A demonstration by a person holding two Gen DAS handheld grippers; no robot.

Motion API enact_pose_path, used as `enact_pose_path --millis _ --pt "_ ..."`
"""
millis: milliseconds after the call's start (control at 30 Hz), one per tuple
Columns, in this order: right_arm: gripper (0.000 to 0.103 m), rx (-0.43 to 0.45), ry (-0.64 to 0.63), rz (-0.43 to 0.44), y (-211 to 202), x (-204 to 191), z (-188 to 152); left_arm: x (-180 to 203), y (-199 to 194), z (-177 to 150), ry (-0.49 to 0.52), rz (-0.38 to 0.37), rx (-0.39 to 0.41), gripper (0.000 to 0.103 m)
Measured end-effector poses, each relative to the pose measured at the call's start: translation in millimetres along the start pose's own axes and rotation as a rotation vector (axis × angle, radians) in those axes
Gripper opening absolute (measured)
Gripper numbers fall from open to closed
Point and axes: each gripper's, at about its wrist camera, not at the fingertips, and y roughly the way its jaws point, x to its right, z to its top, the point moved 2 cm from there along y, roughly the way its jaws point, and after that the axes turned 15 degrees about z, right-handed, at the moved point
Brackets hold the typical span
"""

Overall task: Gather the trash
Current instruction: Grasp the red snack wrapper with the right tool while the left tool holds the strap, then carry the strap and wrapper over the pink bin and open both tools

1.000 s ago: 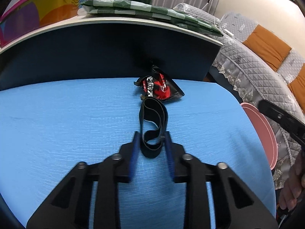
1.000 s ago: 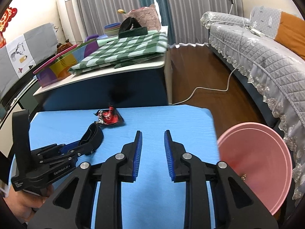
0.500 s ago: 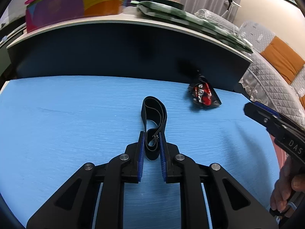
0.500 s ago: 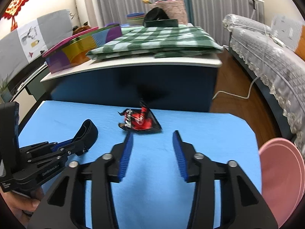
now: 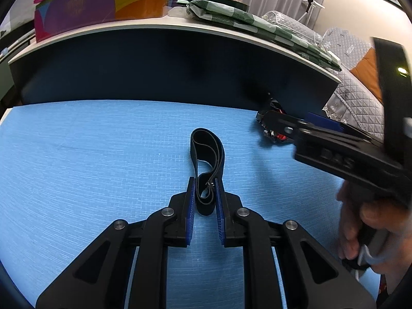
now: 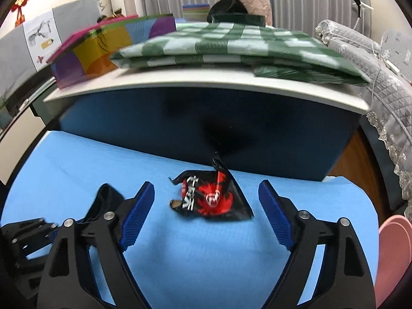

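Seen from the left wrist, the left gripper (image 5: pixel 203 200) has its fingers narrowed around the near end of a black strap (image 5: pixel 207 164) lying looped on the blue bench (image 5: pixel 103 154); it looks soft, light and floppy, so that doubled end seems the best hold, and the far loop will likely dangle when lifted. From the right wrist, the right gripper (image 6: pixel 206 213) has its fingers spread wide on either side of a crumpled red-and-black wrapper (image 6: pixel 211 198) at the bench's far edge, apart from both pads. That wrapper looks thin, light and probably slick, so pinching across its puffed middle should work.

blurred letters "das" on the right hand-held gripper (image 5: pixel 334 158).
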Motion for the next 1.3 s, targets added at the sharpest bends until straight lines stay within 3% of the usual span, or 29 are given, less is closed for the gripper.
enact_pose_path --millis 167,267,533,833,1300 --pt "0.081 -0.052 0.022 0.005 18.9 7.7 -1.1 -0.5 0.5 0.7 0.0 -0.003 -0.003 0.014" --pt "0.066 -0.065 0.018 0.013 21.9 7.9 -0.5 -0.6 1.1 1.0 0.0 -0.003 -0.004 0.014" --pt "0.053 -0.047 0.004 -0.005 2.9 5.0 -2.7 1.8 -0.1 3.5 -0.005 0.002 -0.009 0.014" --pt "0.051 -0.027 -0.025 -0.041 -56.0 -3.0 -9.0 5.3 -10.7 7.4 -0.031 0.008 0.008 0.012" --pt "0.051 0.046 -0.075 -0.133 -173.8 -12.1 -53.5 40.0 -62.9 3.9 0.013 -0.02 0.102 0.012"
